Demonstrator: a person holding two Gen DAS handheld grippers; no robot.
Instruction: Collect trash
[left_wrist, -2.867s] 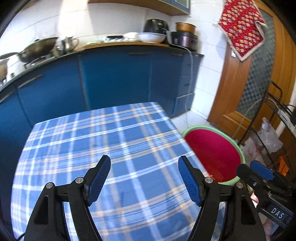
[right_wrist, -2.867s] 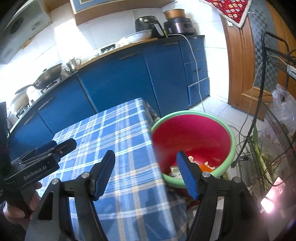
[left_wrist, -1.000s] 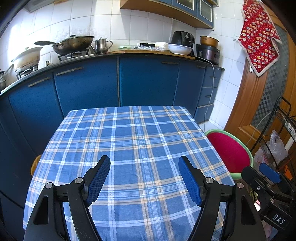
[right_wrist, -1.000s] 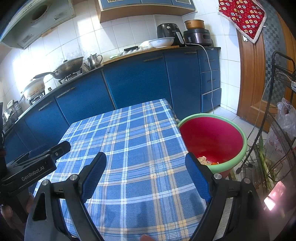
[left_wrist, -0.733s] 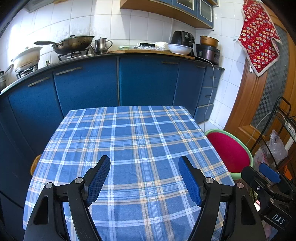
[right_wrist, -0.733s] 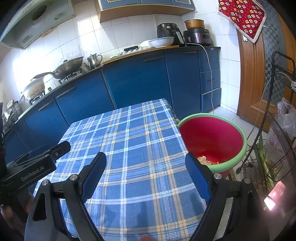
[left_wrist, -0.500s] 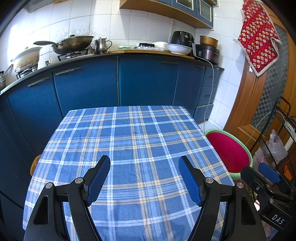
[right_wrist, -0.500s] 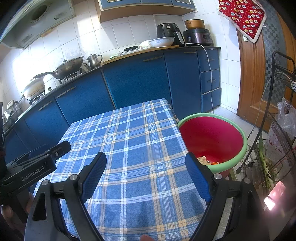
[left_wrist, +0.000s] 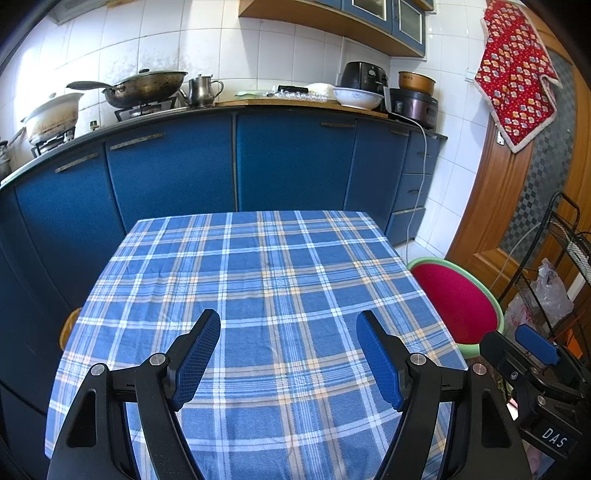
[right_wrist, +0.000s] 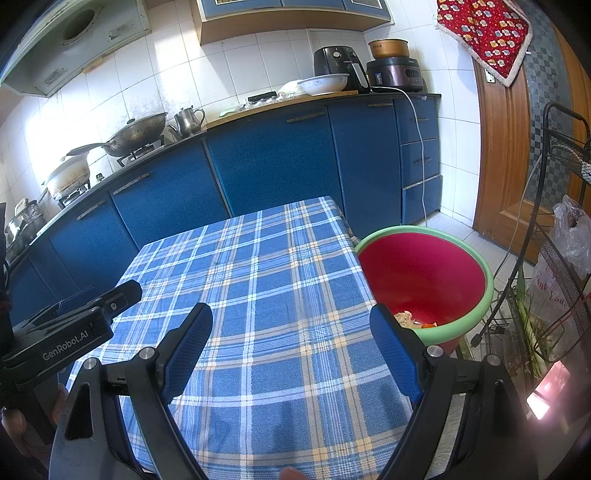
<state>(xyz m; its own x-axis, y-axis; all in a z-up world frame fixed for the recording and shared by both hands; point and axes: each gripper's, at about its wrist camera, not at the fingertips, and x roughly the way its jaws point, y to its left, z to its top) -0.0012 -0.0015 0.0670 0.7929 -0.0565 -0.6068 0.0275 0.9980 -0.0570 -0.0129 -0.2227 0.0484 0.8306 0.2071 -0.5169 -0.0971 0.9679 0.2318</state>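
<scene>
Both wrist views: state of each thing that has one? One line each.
left gripper: open, nothing between the jaws
right gripper: open, nothing between the jaws
red bin: uncovered, upright beside the table, some scraps at the bottom
tablecloth: spread flat, no trash on it
cabinet doors: shut
wok: lidded, on the stove
wooden door: appears shut
</scene>
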